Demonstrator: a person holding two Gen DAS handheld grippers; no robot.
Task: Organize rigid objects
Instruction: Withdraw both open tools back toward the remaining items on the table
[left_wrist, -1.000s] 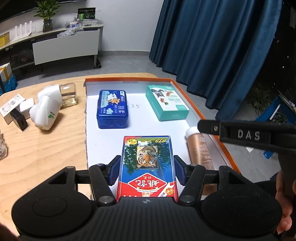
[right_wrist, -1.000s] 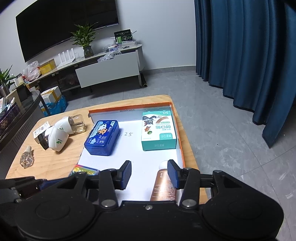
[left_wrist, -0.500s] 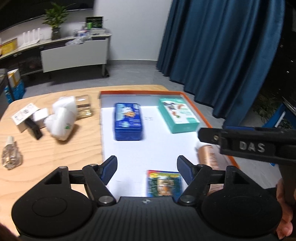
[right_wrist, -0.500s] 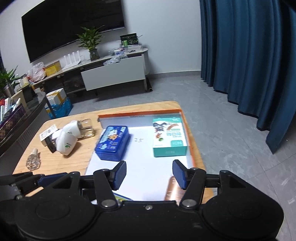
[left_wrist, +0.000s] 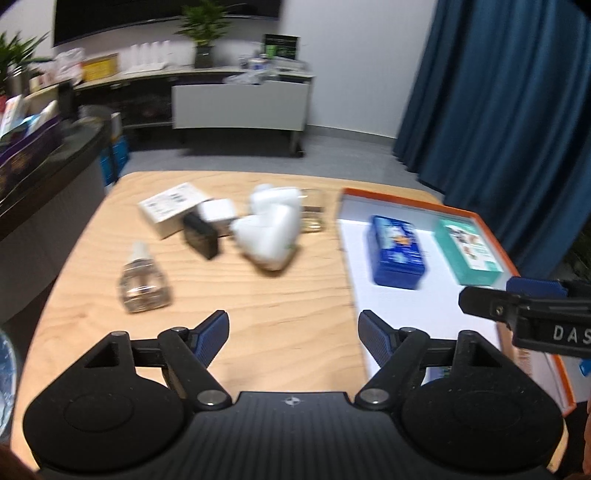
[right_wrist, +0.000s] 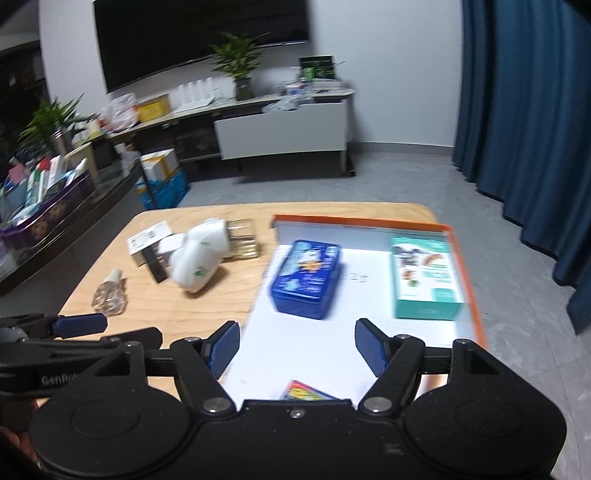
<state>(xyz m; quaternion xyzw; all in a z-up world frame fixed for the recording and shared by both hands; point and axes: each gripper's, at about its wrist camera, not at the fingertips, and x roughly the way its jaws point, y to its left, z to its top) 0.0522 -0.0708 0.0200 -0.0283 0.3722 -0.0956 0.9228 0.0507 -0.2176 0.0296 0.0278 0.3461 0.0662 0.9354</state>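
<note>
My left gripper (left_wrist: 293, 334) is open and empty above the bare wooden table (left_wrist: 258, 295), left of the orange-rimmed white tray (left_wrist: 413, 201). My right gripper (right_wrist: 297, 349) is open and empty above the tray (right_wrist: 362, 221). In the tray lie a blue tin (right_wrist: 306, 277), a teal box (right_wrist: 424, 280) and a colourful card pack (right_wrist: 306, 393) at its near edge. On the table lie white plastic devices (left_wrist: 269, 229), a clear glass bottle (left_wrist: 142, 282), a black block (left_wrist: 201, 236), a white carton (left_wrist: 168, 210) and a clear jar (left_wrist: 312, 214).
A dark counter with boxes (right_wrist: 40, 206) stands left of the table. A low cabinet with a plant (right_wrist: 236, 62) and a TV lines the back wall. A blue curtain (right_wrist: 524, 110) hangs at the right. The right gripper's finger (left_wrist: 535, 317) shows in the left wrist view.
My left gripper let go of the card pack in the tray, pulled back and swung left over the table. My right gripper rose and drew back a little.
</note>
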